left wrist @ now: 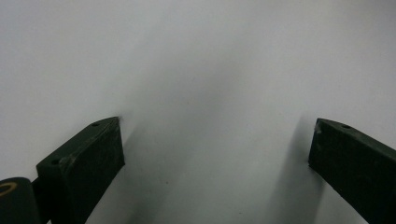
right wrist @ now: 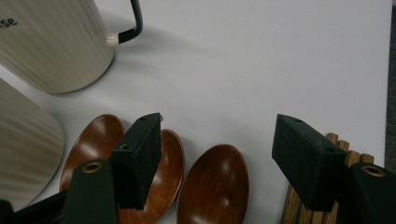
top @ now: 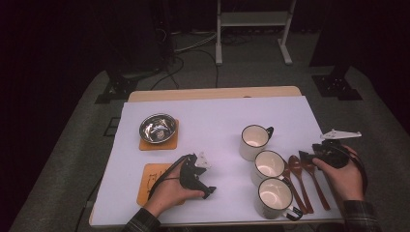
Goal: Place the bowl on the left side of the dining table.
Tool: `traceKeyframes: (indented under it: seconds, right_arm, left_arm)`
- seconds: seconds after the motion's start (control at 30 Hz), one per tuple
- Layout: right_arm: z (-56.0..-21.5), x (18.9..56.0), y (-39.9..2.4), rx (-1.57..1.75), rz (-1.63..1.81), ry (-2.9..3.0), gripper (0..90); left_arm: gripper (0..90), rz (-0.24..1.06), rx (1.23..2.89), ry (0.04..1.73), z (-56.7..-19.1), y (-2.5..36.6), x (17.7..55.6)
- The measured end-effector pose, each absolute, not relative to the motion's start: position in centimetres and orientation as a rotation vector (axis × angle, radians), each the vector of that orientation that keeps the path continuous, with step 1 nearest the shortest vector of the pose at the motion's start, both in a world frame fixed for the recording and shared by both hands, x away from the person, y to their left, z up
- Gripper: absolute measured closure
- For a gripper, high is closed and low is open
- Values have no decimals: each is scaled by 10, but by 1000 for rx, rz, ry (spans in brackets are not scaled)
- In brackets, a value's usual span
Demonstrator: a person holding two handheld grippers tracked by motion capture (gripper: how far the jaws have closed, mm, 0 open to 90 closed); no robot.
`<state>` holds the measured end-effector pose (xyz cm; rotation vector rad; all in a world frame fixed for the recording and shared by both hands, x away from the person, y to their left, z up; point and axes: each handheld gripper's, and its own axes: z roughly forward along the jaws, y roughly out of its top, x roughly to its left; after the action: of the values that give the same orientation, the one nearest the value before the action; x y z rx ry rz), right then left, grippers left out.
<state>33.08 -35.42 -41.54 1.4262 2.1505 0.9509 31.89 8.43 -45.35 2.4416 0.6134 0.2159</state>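
Note:
Three cream mugs with dark handles stand in a row at the right: far (top: 254, 140), middle (top: 268, 164), near (top: 273, 195). Brown wooden spoons (top: 296, 166) lie just right of them. In the right gripper view their three bowls lie side by side: left (right wrist: 91, 142), middle (right wrist: 170, 172), right (right wrist: 215, 182). My right gripper (top: 309, 153) (right wrist: 217, 149) hovers open over the bowls, its left jaw above the middle bowl, with the right bowl below the gap. My left gripper (top: 207, 180) (left wrist: 215, 149) rests open on the bare white sheet, with nothing between its jaws.
A steel bowl (top: 157, 127) sits on an orange coaster (top: 159, 143) at the left. A second coaster (top: 151, 176) lies partly under the left hand. Pale wooden sticks (right wrist: 292, 205) lie under the right jaw. The white sheet (top: 217, 116) covers the table; its right edge runs close to the right hand.

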Motion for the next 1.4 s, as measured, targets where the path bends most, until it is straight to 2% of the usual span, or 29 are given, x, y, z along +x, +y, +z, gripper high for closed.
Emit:
traceKeyframes:
  seconds: [0.27, 1.03, 1.4]
  right_arm:
    - [-420, 318, -358, 1440, 921, 2155, 354]
    - [-438, 281, -368, 1537, 871, 2183, 526]
    - [-444, 278, -365, 1543, 831, 2213, 632]
  left_arm:
    - [19, 214, 2448, 612, -453, 84, 319]
    - [19, 215, 2461, 617, -452, 82, 320]
    - [20, 214, 2464, 619, -452, 82, 320]
